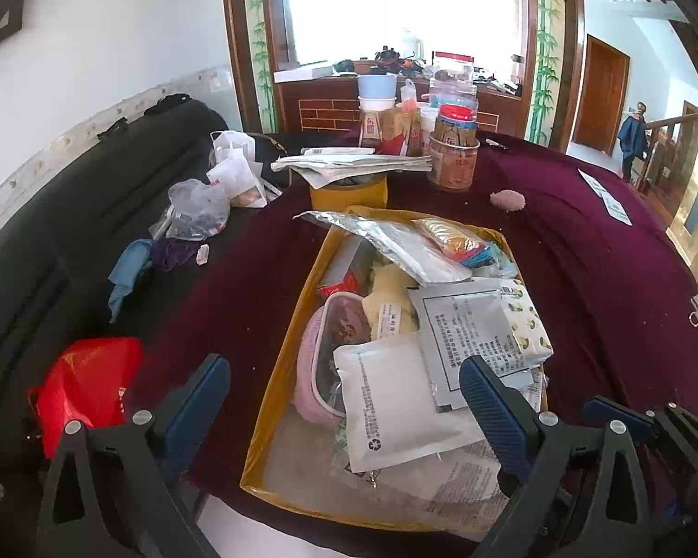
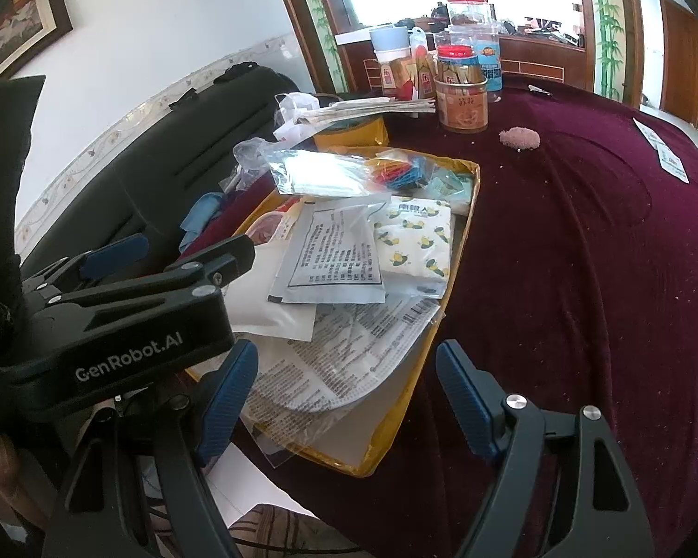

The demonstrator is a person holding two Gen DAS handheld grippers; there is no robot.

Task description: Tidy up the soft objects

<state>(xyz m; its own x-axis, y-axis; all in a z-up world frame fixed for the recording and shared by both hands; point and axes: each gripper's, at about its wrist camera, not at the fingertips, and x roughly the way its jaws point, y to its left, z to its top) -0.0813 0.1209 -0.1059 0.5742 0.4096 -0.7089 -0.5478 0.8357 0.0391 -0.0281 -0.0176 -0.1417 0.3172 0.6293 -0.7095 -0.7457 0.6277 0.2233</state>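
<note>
A table with a dark red velvet cloth carries a yellow tray heaped with soft packets, jars behind it at the far edge before a bright window. Left of the table stands a dark sofa. The left gripper and the right gripper both hang with jaws apart, holding nothing, over the near end of the tray.

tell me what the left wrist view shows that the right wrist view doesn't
Only the left wrist view shows the red plastic bag on the dark sofa, and the pink zip pouch in the yellow tray.

Only the right wrist view shows the framed picture on the wall, and the left tool's body with its printed lettering.

Both show the lemon-print tissue pack, the fluffy pink puff on the maroon tablecloth, and both tools open and empty: the left tool and the right tool.
</note>
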